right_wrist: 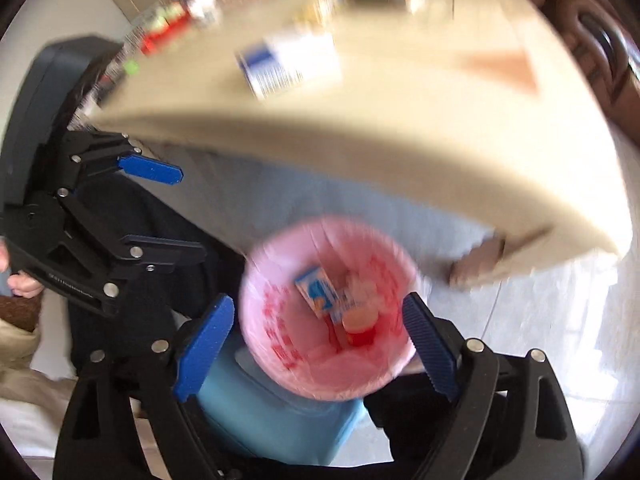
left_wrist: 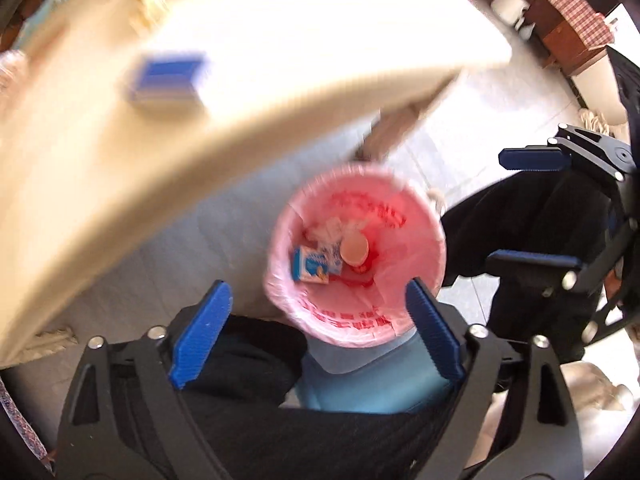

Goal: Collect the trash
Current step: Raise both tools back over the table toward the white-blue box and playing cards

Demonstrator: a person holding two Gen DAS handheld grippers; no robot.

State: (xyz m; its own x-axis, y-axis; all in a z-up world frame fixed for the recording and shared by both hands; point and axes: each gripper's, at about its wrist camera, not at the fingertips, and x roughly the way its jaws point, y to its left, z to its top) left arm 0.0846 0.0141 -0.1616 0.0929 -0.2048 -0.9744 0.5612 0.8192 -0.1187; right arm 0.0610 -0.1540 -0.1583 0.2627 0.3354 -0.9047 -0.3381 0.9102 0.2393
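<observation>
Thin glossy pink plastic bin liner (left_wrist: 394, 204); ribbed blue plastic pads (left_wrist: 434, 330); matt cream tabletop (left_wrist: 280, 40).

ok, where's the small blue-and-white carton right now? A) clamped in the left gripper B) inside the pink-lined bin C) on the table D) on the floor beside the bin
B: the small carton lies at the bottom of the pink-lined bin next to a round cap, and the left gripper above it is open and empty.

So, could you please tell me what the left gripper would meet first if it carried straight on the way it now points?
Probably the pink plastic bag lining the pale blue bin; the open left gripper points at its near rim, though blur leaves depth unclear.
</observation>
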